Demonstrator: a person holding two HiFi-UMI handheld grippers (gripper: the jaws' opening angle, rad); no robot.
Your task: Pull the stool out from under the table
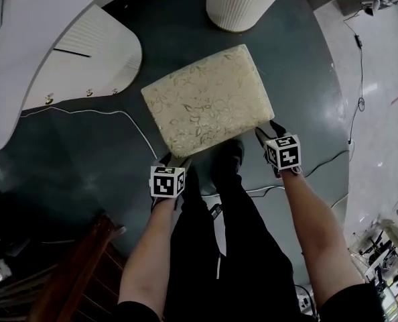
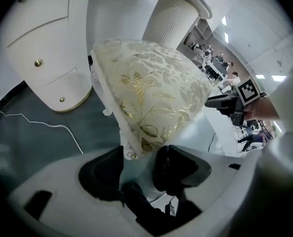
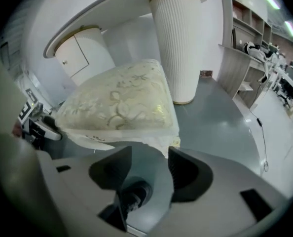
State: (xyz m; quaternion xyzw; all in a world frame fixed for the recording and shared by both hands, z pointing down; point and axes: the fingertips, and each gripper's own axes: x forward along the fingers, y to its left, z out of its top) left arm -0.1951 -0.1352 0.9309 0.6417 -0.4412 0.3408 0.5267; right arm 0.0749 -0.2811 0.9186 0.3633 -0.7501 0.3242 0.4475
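Dark grey-green flooring [image 1: 306, 79], glossy, spreads under a white round worktop [image 1: 25, 39] carried on a fluted pedestal [image 1: 242, 2]; to the right it meets a paler floor [image 1: 380, 66]. A white cabinet [image 1: 85, 52] with brass knobs stands below the worktop, and a thin white cable [image 1: 85, 111] trails past it. The stool [image 1: 206, 99], its cushion cream with gold leaves, stands on the dark floor clear of the worktop's edge, near the pedestal. The left claw [image 1: 175, 159] is released, its jaws apart round the cushion's near left corner without pinching it. The right claw [image 1: 262, 131] is also released, at the near right corner. Brown wooden furniture [image 1: 72, 267] shows lower left.
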